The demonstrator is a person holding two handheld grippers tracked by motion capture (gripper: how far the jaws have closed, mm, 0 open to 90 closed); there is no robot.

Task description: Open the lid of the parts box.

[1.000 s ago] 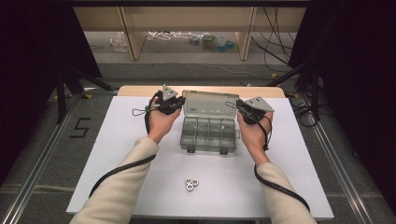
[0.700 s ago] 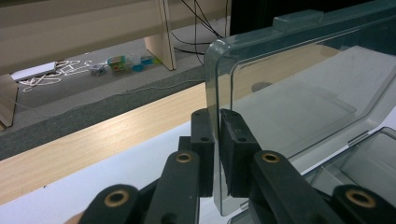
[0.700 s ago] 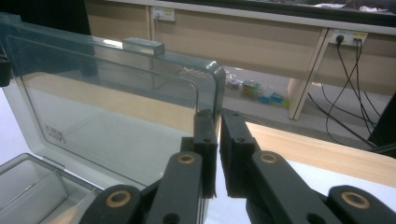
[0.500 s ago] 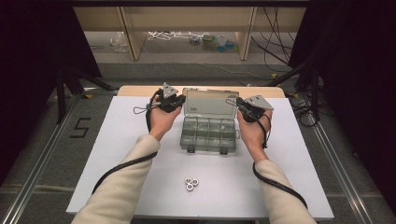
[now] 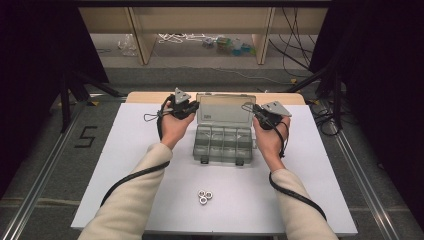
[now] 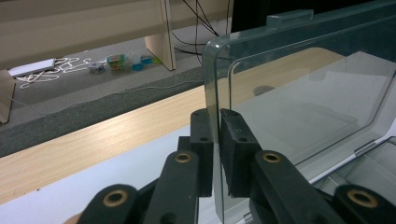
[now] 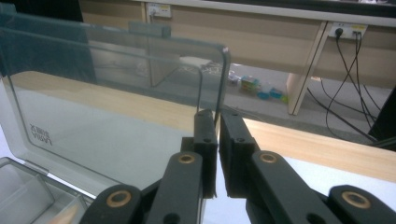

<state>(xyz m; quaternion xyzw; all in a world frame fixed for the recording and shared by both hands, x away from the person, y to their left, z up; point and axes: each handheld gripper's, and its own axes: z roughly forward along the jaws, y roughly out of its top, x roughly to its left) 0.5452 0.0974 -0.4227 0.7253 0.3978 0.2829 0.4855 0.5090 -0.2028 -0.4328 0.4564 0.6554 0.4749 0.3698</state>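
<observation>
A clear plastic compartment box sits mid-table with its lid swung up and standing open. My left gripper is shut on the lid's left edge, and my right gripper is shut on its right edge. In the left gripper view the jaws clamp the thin edge of the lid. The right gripper view shows the same grip on the lid from the other side, with empty compartments below. A few metal nuts lie on the white board near the front.
The white board covers a wooden table, with bare room left and right of the box. Beyond the table are floor clutter, cables and wooden furniture legs. Dark curtains stand on both sides.
The lid has tipped slightly further back with both grippers holding it. The box and nuts have stayed put.
</observation>
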